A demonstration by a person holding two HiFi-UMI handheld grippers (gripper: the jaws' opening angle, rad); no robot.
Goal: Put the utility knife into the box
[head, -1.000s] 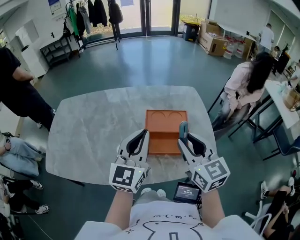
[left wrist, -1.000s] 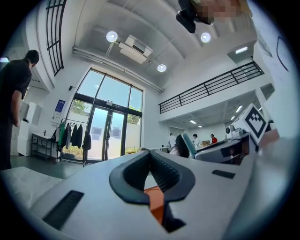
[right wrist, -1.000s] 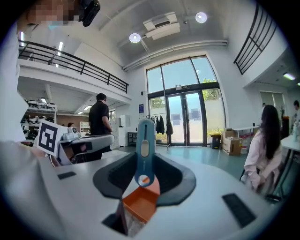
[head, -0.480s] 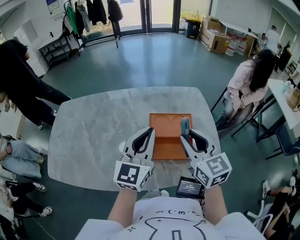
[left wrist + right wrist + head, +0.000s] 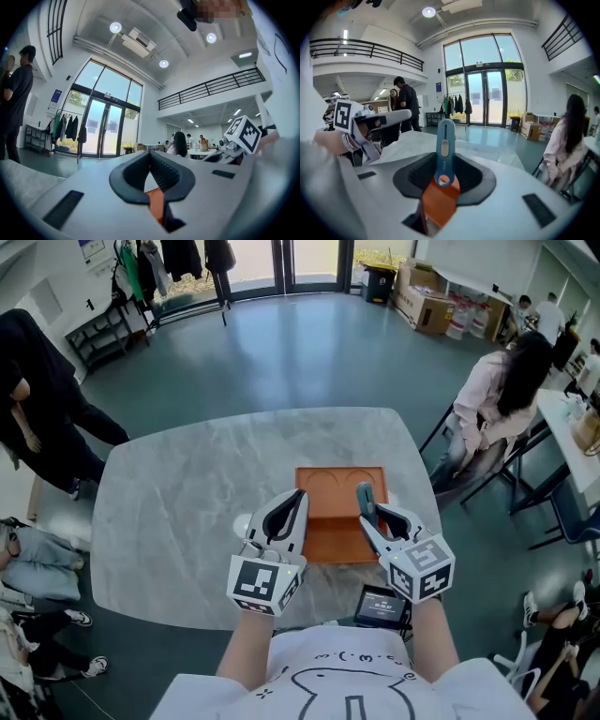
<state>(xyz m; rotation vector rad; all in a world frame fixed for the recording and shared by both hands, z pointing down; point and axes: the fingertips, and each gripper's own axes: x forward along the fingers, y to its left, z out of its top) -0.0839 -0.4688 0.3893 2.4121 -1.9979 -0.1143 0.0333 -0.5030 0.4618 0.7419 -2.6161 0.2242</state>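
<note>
- Nearest the person's chest, a small lit screen sits just below the right tool.
- The right tool pinches a blue utility knife between its pads. In the right gripper view the knife stands upright out of the jaws.
- The left tool is level with it, on the other side. Its pads are pressed together at the tips with nothing between them.
- Just past both tools an orange box lies open on the grey marbled worktop. The knife shows over the box's right part; whether it touches the box cannot be told.
- Beyond the worktop a person in black stands at the left, and a person in pink sits at the right.
- Farthest off are cardboard cartons and glass doors.
</note>
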